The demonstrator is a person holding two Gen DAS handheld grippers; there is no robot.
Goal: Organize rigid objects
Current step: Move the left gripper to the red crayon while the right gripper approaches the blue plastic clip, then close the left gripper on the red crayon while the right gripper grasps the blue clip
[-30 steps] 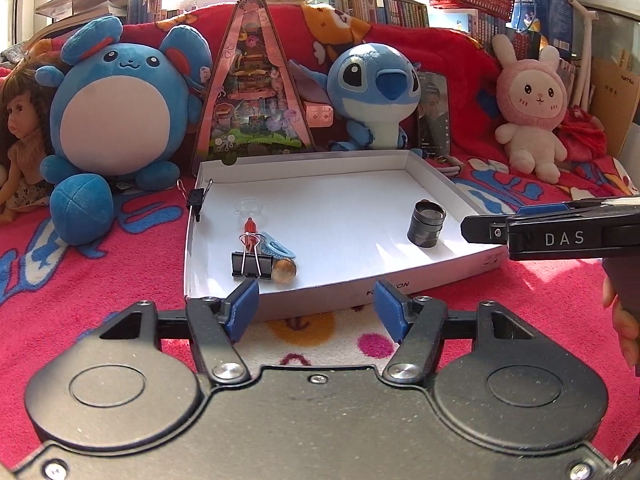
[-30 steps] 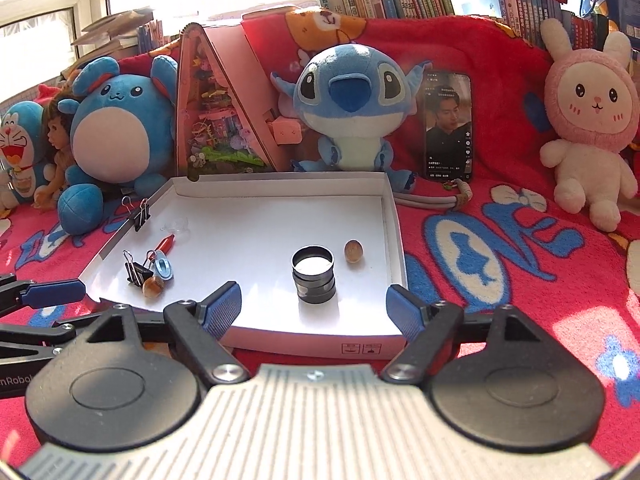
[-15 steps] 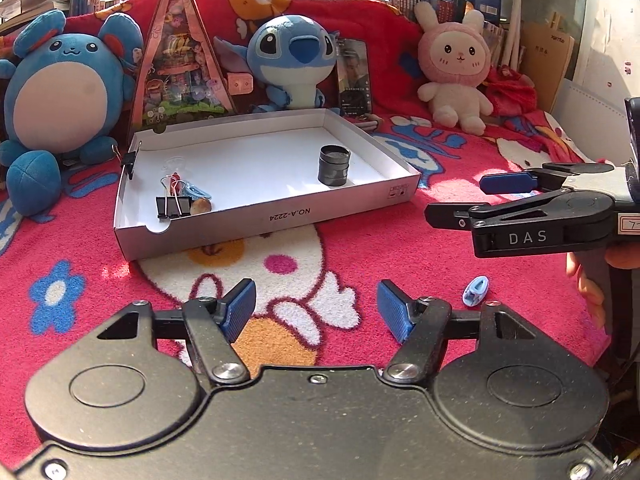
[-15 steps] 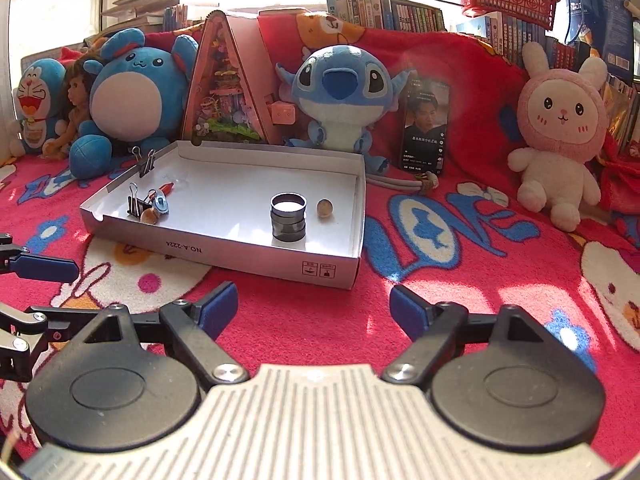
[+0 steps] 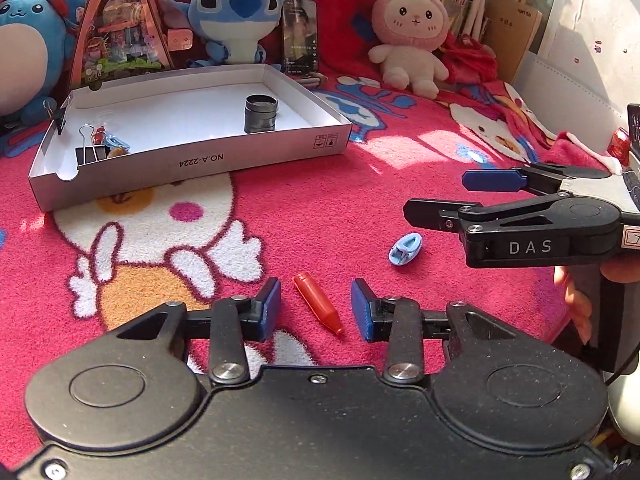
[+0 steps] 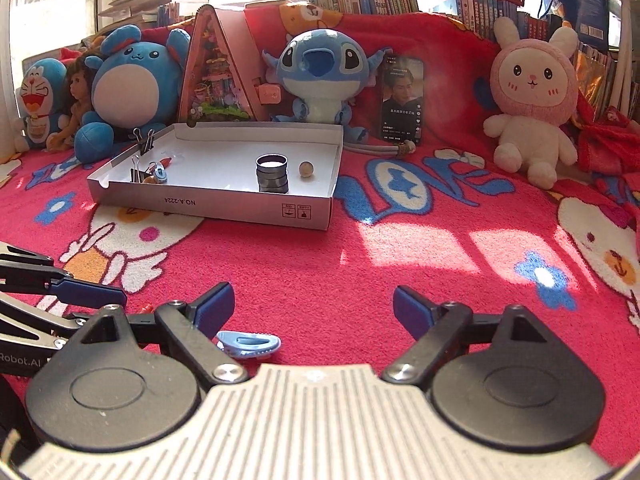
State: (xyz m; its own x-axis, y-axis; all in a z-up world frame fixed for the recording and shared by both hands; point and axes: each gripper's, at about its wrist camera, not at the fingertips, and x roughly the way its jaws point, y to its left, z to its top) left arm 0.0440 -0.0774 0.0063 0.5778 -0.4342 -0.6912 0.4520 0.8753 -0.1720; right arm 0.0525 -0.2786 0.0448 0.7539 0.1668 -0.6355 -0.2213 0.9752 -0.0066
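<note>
The white box (image 5: 192,160) reads "NO.A-2224" upside down; the right tongs (image 5: 436,196) bear "DAS".

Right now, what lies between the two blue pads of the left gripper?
A small red crayon-shaped piece lies on the pink blanket between the closing left gripper's pads, untouched, in the left wrist view.

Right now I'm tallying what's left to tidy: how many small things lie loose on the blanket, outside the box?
2. A red crayon lies between the left gripper's closing fingers; a blue clip lies beside it, by the right gripper. The grippers may hide more.
</note>
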